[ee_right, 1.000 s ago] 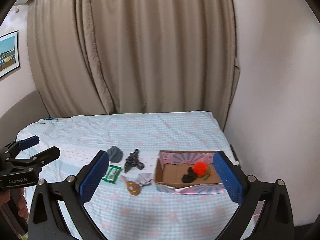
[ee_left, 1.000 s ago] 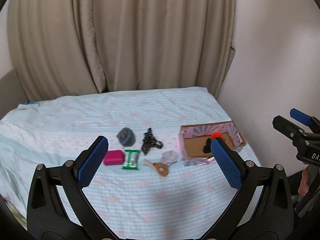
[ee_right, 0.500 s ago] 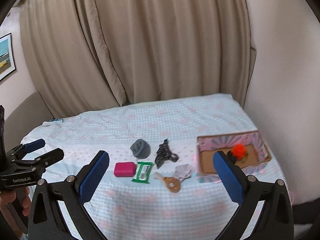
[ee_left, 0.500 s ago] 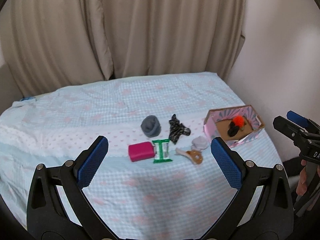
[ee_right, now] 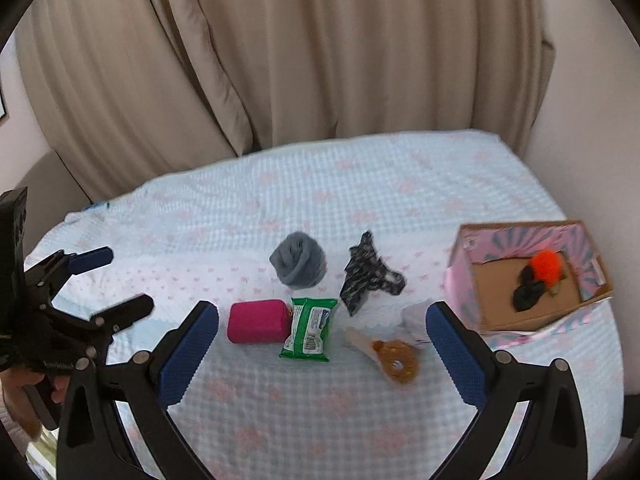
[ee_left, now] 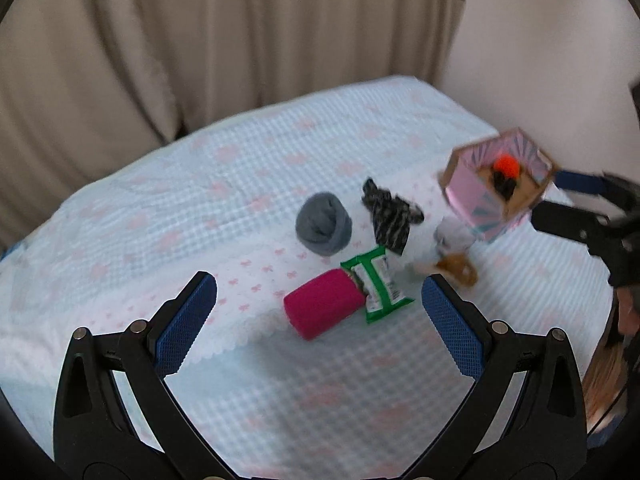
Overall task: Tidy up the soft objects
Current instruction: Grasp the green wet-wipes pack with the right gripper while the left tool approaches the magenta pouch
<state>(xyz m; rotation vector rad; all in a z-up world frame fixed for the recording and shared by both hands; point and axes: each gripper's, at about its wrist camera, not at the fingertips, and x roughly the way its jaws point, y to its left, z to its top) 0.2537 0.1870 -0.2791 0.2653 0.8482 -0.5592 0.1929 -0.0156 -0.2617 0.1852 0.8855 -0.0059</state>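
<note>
**Both grippers held wide open over the bed**

The left gripper (ee_left: 318, 312) and right gripper (ee_right: 322, 334) are seen spread wide, nothing held; on the bed (ee_right: 360, 184) lie a grey sock (ee_right: 298, 266), patterned cloth (ee_right: 366, 278), pink pouch (ee_right: 258, 326) — touching a wipes pack (ee_right: 308, 330); the box (ee_right: 520, 322) sits at the right, an orange pompom (ee_right: 544, 264) inside.

A home bedroom: a quilted bed (ee_right: 360, 184) before beige curtains (ee_right: 280, 48).

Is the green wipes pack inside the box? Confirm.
No, the green wipes pack lies on the bedspread beside the pink pouch, outside the box.
</note>
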